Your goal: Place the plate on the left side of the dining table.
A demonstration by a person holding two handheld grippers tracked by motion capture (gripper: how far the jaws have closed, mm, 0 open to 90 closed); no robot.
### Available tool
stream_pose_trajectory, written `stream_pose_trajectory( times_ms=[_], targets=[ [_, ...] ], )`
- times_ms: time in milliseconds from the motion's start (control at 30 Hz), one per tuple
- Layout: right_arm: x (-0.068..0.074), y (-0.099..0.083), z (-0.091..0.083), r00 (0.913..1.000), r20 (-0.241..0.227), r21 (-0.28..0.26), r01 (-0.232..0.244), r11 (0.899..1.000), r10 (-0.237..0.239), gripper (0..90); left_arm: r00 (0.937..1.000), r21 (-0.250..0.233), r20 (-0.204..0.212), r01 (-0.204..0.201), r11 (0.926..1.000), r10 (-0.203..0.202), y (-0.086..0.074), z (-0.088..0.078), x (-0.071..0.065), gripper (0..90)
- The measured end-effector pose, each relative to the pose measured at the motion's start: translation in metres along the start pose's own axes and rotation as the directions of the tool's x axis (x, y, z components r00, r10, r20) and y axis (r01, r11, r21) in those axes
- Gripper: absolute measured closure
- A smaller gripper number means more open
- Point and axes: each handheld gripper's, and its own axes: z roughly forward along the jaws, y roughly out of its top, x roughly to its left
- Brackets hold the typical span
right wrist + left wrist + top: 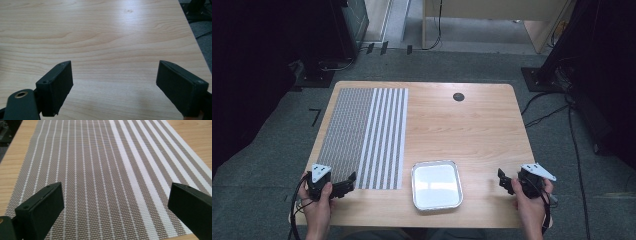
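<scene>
Left tongs (350, 180) spread wide with nothing between the jaws, poised at the near edge of the striped placemat (364, 135), whose weave runs ahead under and past both jaws in the left gripper view (100, 170). Right tongs (503, 181) likewise gaping and empty, hovering over bare wood of the bench (472, 125) near its right edge, with plain grain stretching ahead between the jaws (112, 50). Between the two pairs of tongs, a shallow foil tray (436, 185), apart from both, just beside the placemat's near right corner.
</scene>
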Motion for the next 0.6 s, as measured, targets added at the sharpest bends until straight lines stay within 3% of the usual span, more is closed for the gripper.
stream_pose_trajectory(
  times_ms=[200, 600],
  targets=[
    [0.005, 0.002, -0.002, 0.9993, -0.032, -0.009, -0.020, 1.000, 0.020, 14.0, 0.9998, 0.004, 0.017, -0.012, 0.9999, 0.012, 0.000, 0.002, -0.008, 0.2],
    [0.023, 0.004, -0.004, 0.9982, -0.060, -0.020, 0.004, 1.000, -0.006, 14.0, 0.9964, 0.005, 0.072, -0.047, 0.9989, 0.046, 0.003, 0.009, -0.034, 0.3]
  ],
)
